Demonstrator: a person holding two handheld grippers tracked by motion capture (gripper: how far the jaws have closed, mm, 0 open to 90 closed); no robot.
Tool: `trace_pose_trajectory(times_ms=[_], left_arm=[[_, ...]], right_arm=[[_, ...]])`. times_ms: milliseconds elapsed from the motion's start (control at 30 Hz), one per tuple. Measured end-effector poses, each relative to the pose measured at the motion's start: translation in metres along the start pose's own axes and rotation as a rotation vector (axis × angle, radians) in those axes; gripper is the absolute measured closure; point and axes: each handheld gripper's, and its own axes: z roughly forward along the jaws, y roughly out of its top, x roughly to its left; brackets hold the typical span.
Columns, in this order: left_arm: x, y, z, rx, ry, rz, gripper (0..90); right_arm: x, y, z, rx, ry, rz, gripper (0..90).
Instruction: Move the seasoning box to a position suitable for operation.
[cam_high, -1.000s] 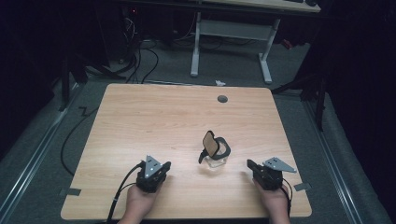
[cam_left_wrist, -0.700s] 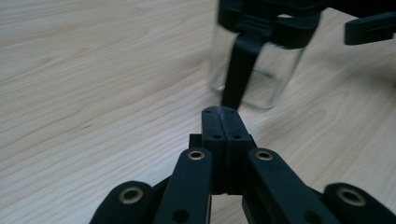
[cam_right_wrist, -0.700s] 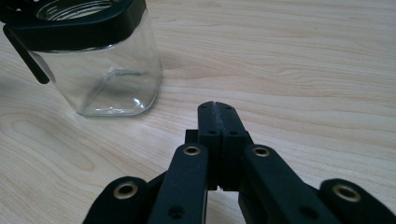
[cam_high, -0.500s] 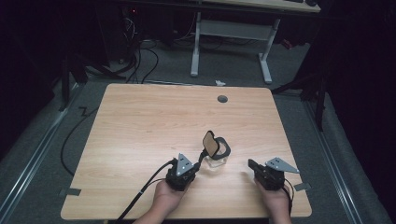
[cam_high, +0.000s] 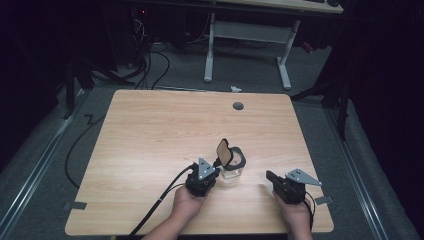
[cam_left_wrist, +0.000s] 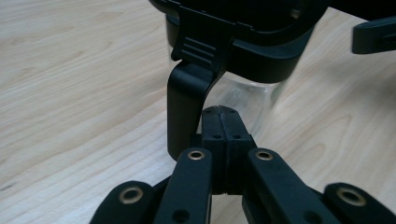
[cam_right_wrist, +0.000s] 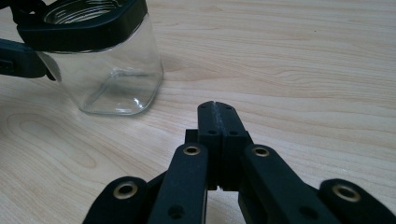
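Clear square glass jar with black plastic collar and flipped-up hinged lid (cam_high: 231, 164) sits near the front of the light wood table (cam_high: 150, 135). Likely rigid, slick, breakable; I'd grab the collar or latch tab, not bare glass. Left gripper (cam_left_wrist: 219, 122) jaws pressed together, empty, just beside the latch. Right gripper (cam_right_wrist: 218, 120) closed too, well apart.

Wooden table (cam_high: 150, 145) with round grey grommet (cam_high: 238, 106) — white desk frame (cam_high: 247, 37), cables (cam_high: 150, 60) on floor behind.
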Motion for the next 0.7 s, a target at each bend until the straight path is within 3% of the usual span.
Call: trace_pose_trajectory(times_ms=[200, 533, 700], left_arm=[[0.023, 0.015, 0.009, -0.028, 0.057, -0.019, 90.0], [0.037, 0.029, 0.034, -0.035, 0.101, -0.003, 90.0], [0.044, 0.034, 0.040, -0.035, 0.108, -0.028, 90.0]], right_arm=[[0.000, 0.000, 0.000, -0.001, 0.003, 0.014, 90.0], [0.003, -0.001, 0.003, 0.009, 0.011, 0.002, 89.9], [0.004, -0.001, 0.003, 0.008, 0.009, 0.016, 89.7]])
